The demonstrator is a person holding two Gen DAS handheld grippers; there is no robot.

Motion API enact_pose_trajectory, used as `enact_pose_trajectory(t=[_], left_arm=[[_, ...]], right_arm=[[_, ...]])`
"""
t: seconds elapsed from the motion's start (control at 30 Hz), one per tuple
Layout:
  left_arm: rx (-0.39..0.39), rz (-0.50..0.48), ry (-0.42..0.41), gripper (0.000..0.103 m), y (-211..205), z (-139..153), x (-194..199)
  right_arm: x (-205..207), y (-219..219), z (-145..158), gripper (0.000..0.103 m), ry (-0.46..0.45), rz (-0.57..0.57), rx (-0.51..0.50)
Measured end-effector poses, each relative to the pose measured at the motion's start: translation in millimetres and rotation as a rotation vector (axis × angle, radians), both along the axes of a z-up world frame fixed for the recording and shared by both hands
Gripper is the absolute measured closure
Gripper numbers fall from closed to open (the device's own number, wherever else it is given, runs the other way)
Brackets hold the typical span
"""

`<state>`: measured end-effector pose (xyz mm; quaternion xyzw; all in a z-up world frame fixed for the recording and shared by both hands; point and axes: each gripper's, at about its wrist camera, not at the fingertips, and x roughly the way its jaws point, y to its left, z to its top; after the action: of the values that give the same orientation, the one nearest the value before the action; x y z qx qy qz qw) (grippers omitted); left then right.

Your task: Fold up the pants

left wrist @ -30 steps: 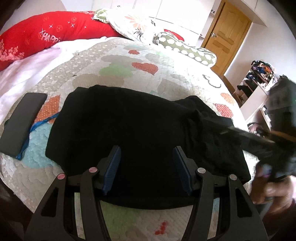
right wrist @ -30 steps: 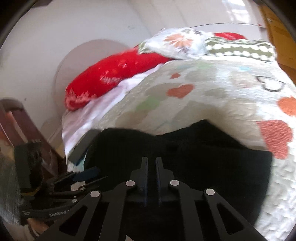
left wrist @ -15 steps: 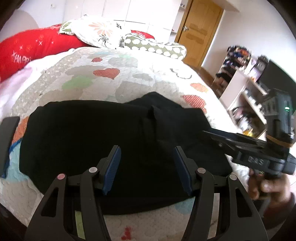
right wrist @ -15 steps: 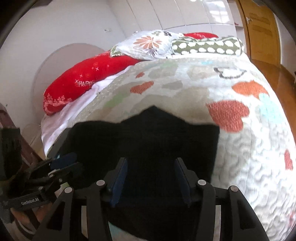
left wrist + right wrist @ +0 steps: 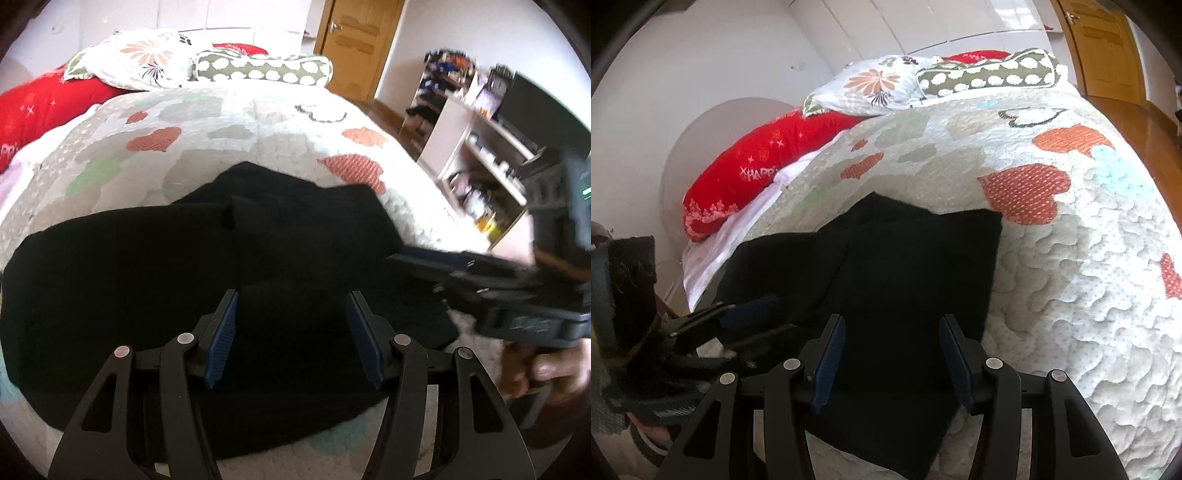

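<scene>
Black pants [image 5: 147, 280] lie folded in layers on the quilted bed, also seen in the right wrist view [image 5: 905, 266]. My left gripper [image 5: 291, 332] is open and empty, hovering over the near part of the pants. My right gripper [image 5: 892, 350] is open and empty over the pants' near right end. The right gripper also shows blurred at the right of the left wrist view [image 5: 424, 258], by the pants' right edge. The left gripper shows at the left of the right wrist view [image 5: 746, 317].
A heart-pattern quilt [image 5: 1071, 258] covers the bed. A red bolster [image 5: 757, 173], a floral pillow [image 5: 871, 85] and a green dotted pillow [image 5: 990, 74] lie at the head. Shelves [image 5: 480, 166] and a wooden door [image 5: 358, 40] stand to the right.
My right gripper has opened from shut and let go of the pants. Both grippers have drawn back and turned to the right; the pants lie folded over.
</scene>
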<state>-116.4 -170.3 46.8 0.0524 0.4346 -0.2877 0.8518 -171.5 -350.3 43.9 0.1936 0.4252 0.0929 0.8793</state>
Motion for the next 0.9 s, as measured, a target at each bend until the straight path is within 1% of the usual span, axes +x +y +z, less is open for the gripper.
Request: enact_pose_trajectory(t=[0.03,0.07,0.1,0.2,0.23,0.37,0.43,0.5,0.57,0.63,0.67,0.7,0.73,0.77,0.8,0.83,0.9], left_arm=[[0.002,0.001,0.009,0.048,-2.2,-2.8,2.7],[0.000,0.006,0.021,0.054,-3.1,-6.1,6.3],[0.002,0.021,0.031,0.071,-2.6,-8.4,10.0],[-0.055,0.022,0.066,0.087,4.1,-4.1,12.0],[-0.066,0.017,0.054,0.090,6.2,1.4,8.7],[-0.122,-0.009,0.005,0.091,16.6,26.4,-12.1],[-0.112,0.004,-0.043,0.091,24.9,35.5,-22.7],[-0.072,0.022,-0.051,0.091,26.9,29.2,-22.5],[-0.003,0.067,-0.031,0.091,25.5,9.4,-15.6],[0.007,0.075,0.006,0.089,24.7,-5.1,-11.0],[-0.003,0.089,0.016,0.087,27.3,-7.4,-10.9],[-0.022,0.104,0.025,0.080,31.0,-7.5,-10.3],[-0.042,0.112,0.037,0.076,35.4,-5.9,-10.0],[-0.052,0.124,0.040,0.073,40.2,-3.9,-10.3],[-0.055,0.142,0.032,0.061,46.7,-0.7,-10.9],[-0.054,0.157,0.023,0.055,52.0,2.6,-12.8],[-0.064,0.176,0.009,0.055,60.7,9.7,-13.3]], right_arm=[[-2.1,-2.3,1.2,0.052,-0.005,-0.007,0.002],[-3.5,-4.3,2.7,0.052,-0.009,-0.015,0.004],[-5.5,-6.5,4.4,0.052,-0.013,-0.022,0.005],[-11.8,-11.6,11.1,0.052,-0.030,-0.039,-0.010],[-14.0,-13.9,14.1,0.052,-0.040,-0.044,-0.011],[-19.9,-16.4,28.6,0.052,-0.094,-0.052,0.009],[-18.2,-11.6,34.8,0.052,-0.111,-0.038,0.023],[-14.3,-3.4,37.4,0.052,-0.116,-0.018,0.016],[-4.7,10.1,34.4,0.052,-0.112,0.013,-0.012],[8.4,22.1,23.0,0.052,-0.088,0.028,-0.043],[16.4,27.2,13.0,0.052,-0.054,0.030,-0.072],[21.5,30.0,4.8,0.052,-0.014,0.026,-0.106],[27.4,33.8,-5.9,0.053,0.052,0.024,-0.158],[27.7,37.4,-8.6,0.053,0.063,0.030,-0.193],[25.3,39.5,-5.6,0.053,0.050,0.034,-0.210],[24.5,40.2,-2.9,0.053,0.053,0.039,-0.220],[23.4,40.2,5.9,0.053,0.049,0.044,-0.224]])
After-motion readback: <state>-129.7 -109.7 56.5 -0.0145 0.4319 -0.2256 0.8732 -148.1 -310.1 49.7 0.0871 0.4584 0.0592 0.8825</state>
